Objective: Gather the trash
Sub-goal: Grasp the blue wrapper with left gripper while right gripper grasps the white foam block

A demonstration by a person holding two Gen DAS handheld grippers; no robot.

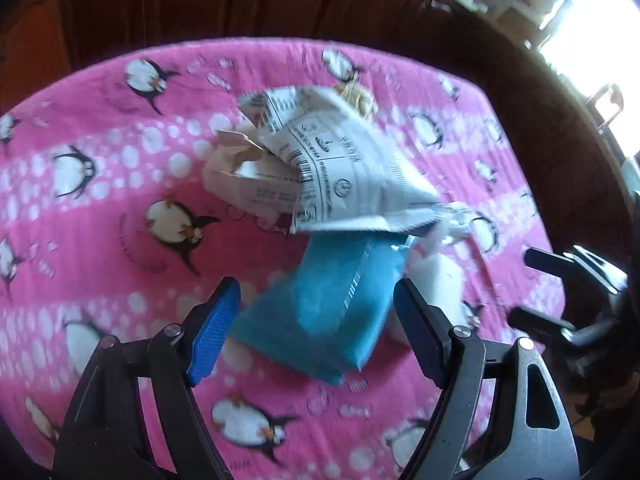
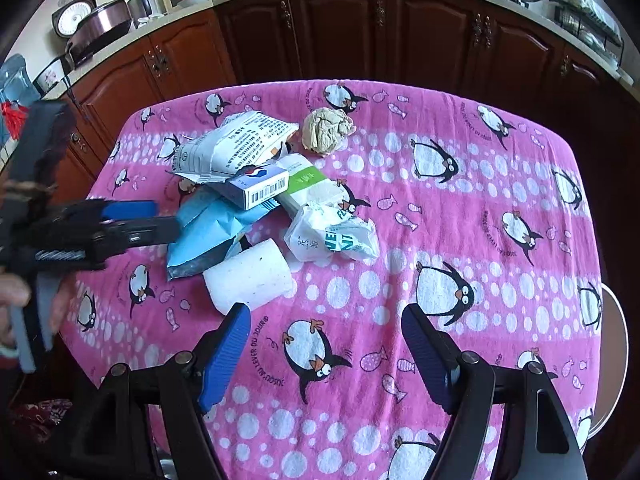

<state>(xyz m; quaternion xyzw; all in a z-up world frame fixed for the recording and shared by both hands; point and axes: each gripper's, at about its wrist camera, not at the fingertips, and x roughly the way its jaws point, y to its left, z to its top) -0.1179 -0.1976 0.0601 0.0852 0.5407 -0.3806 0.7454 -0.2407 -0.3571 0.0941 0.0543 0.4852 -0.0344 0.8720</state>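
A heap of trash lies on the pink penguin tablecloth (image 2: 460, 208). It holds a white printed bag (image 2: 232, 148), a blue packet (image 2: 208, 232), a small blue and white box (image 2: 256, 188), a green and white box (image 2: 308, 188), a crumpled white wrapper (image 2: 336, 236), a white roll (image 2: 248, 276) and a brown paper ball (image 2: 326, 130). My left gripper (image 1: 316, 296) is open, tilted down over the blue packet (image 1: 320, 312), which lies between its fingers without being pinched. My right gripper (image 2: 326, 316) is open over bare cloth, with the roll just beyond its left finger.
Dark wooden cabinets (image 2: 340, 32) stand behind the table, under a counter with appliances. A pale round seat (image 2: 612, 340) sits past the table's right edge. A person's hand (image 2: 16, 300) holds the left gripper (image 2: 136, 220) at the left. The cloth's right half is bare.
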